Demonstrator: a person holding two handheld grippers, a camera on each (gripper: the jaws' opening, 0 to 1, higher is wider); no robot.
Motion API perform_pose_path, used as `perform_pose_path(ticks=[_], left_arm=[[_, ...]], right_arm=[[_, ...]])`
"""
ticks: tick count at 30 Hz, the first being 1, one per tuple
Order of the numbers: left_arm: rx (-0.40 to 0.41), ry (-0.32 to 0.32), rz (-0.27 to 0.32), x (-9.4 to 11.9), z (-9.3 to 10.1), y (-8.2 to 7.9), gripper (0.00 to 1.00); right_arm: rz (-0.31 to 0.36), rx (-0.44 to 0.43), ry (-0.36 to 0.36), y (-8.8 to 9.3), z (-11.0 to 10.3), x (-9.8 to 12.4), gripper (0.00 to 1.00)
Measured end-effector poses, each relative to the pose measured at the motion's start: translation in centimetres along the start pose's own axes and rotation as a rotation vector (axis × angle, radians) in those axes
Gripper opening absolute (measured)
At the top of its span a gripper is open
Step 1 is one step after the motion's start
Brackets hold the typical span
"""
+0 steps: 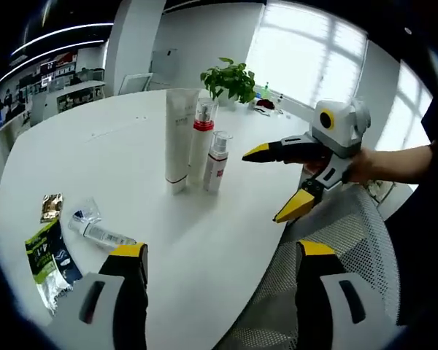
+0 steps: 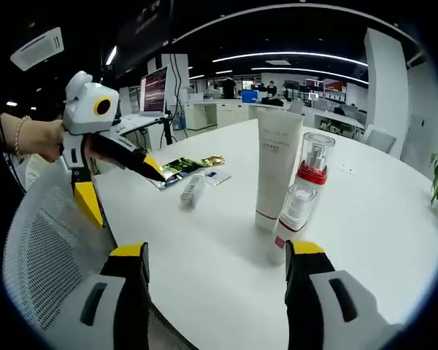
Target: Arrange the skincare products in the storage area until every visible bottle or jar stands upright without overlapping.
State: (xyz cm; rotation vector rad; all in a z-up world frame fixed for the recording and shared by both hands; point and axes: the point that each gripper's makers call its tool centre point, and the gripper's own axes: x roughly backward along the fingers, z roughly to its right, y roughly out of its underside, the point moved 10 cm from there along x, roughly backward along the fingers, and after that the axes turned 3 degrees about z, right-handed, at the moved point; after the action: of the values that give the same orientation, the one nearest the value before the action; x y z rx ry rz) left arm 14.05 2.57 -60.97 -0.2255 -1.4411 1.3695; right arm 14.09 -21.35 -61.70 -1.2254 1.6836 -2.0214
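Left hand-held gripper [image 1: 219, 251] wide | right hand-held gripper [image 2: 219, 251] wide | 3 bottles [image 1: 192, 138] upright | 1 tube [image 1: 101, 233] lying

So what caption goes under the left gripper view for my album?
Three bottles stand upright on a white table; open tongs wait nearby.

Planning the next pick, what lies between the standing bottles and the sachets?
A small tube lying flat in a clear wrapper, seen in both views.

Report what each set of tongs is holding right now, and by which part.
Nothing is held. The left tongs and right tongs are both open and empty above the table; the tube stands untouched.
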Motion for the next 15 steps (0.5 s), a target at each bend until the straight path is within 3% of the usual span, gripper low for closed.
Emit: perform_pose_path(ticks=[15], left_arm=[[0.079, -0.072, 0.036, 4.9, -0.5, 2.2, 0.85]], right_arm=[[0.024, -0.041, 0.001, -1.2, -1.8, 0.0, 0.84]])
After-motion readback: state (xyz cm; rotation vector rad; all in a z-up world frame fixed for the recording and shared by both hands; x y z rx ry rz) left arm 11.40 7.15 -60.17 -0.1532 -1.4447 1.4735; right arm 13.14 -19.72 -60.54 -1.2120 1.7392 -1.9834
